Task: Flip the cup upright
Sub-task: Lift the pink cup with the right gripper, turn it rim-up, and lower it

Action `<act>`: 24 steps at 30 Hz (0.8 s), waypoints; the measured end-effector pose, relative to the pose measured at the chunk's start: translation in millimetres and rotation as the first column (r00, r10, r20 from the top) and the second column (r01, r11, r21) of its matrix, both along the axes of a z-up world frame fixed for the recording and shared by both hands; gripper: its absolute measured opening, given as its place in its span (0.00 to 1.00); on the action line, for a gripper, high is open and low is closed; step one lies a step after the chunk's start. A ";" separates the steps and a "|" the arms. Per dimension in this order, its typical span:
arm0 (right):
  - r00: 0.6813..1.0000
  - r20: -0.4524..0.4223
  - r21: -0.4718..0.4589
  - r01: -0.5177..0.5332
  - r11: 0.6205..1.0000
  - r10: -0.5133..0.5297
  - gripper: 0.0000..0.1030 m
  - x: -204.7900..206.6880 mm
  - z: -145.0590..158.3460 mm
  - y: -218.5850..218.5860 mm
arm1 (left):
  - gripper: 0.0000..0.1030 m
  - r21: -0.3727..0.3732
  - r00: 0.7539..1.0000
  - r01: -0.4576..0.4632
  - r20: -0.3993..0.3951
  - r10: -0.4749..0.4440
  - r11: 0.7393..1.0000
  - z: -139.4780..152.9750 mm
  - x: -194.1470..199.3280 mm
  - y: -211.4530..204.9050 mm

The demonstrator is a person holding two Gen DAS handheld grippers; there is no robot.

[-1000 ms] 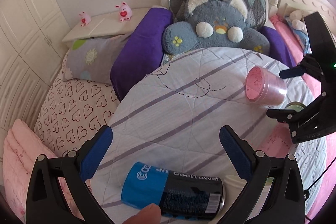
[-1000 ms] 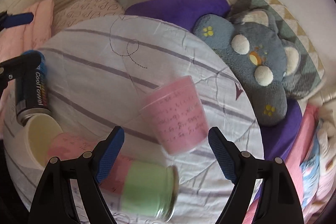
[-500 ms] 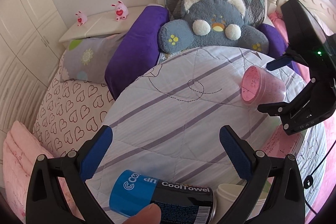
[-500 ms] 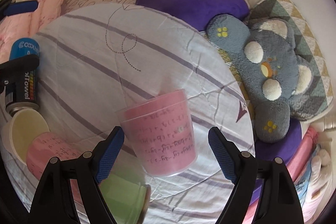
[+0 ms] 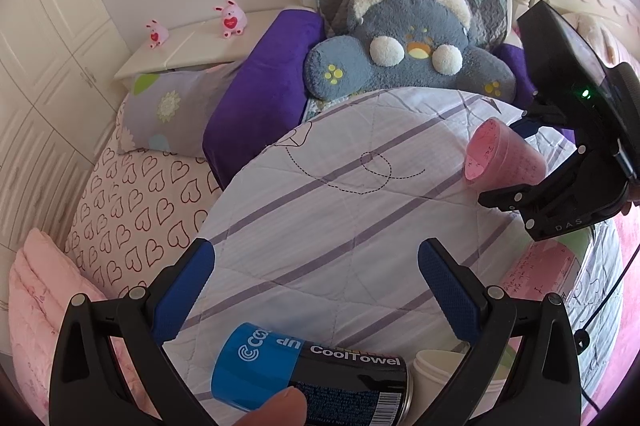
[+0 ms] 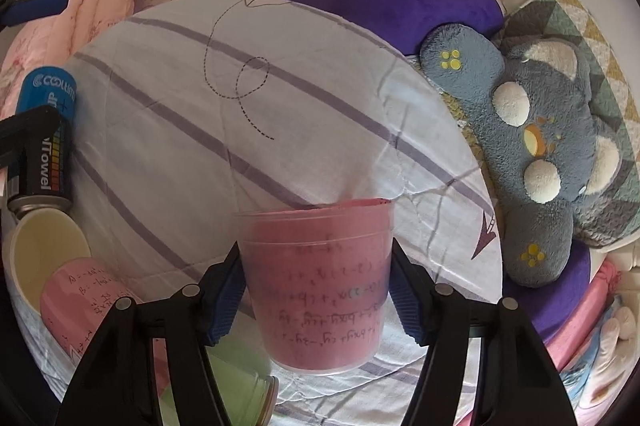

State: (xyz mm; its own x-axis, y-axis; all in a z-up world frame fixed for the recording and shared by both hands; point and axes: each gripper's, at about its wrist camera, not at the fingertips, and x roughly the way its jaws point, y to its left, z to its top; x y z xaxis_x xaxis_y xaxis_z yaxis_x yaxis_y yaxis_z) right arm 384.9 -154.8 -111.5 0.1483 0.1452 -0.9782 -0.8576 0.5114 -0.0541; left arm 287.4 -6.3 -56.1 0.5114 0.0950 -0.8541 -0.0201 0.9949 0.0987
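A pink translucent cup (image 6: 320, 286) with handwriting on it lies on its side on the striped quilt (image 6: 248, 146), its open mouth pointing away from me. My right gripper (image 6: 316, 286) has both fingers closed against the cup's sides. In the left wrist view the cup (image 5: 500, 158) shows at the right, held between the right gripper's fingers (image 5: 516, 196), its mouth facing left. My left gripper (image 5: 316, 290) is open and empty above the quilt's near edge.
A blue and black CoolTowel can (image 5: 312, 378) lies on its side under the left gripper. A cream cup (image 6: 44, 258), a pink paper-wrapped cup (image 6: 88, 302) and a green jar (image 6: 236, 386) lie at the left of the right gripper. A grey plush cat (image 5: 408, 54) and purple pillow (image 5: 260, 94) lie behind.
My right gripper moved forward around the pink cup and closed on its sides. The left gripper stayed open and drifted slightly.
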 end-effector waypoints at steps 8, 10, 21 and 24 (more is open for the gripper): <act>0.993 0.050 0.087 0.103 0.991 -0.107 0.63 -10.0 36.9 -14.3 | 1.00 -0.015 1.000 0.011 0.022 -0.011 1.000 14.6 -18.7 4.5; 0.990 0.067 0.109 0.117 0.987 -0.125 0.63 -20.1 51.1 -16.5 | 1.00 -0.019 0.999 0.014 0.035 -0.013 1.000 21.0 -28.6 5.9; 0.978 0.083 0.185 0.172 0.967 -0.190 0.63 -157.2 95.8 -27.4 | 1.00 -0.042 0.997 0.046 0.068 -0.043 0.998 36.9 -106.0 13.8; 0.968 0.038 0.182 0.238 0.954 -0.249 0.63 -206.7 82.1 -28.1 | 1.00 -0.038 0.995 0.065 0.079 -0.062 0.997 36.4 -131.5 15.1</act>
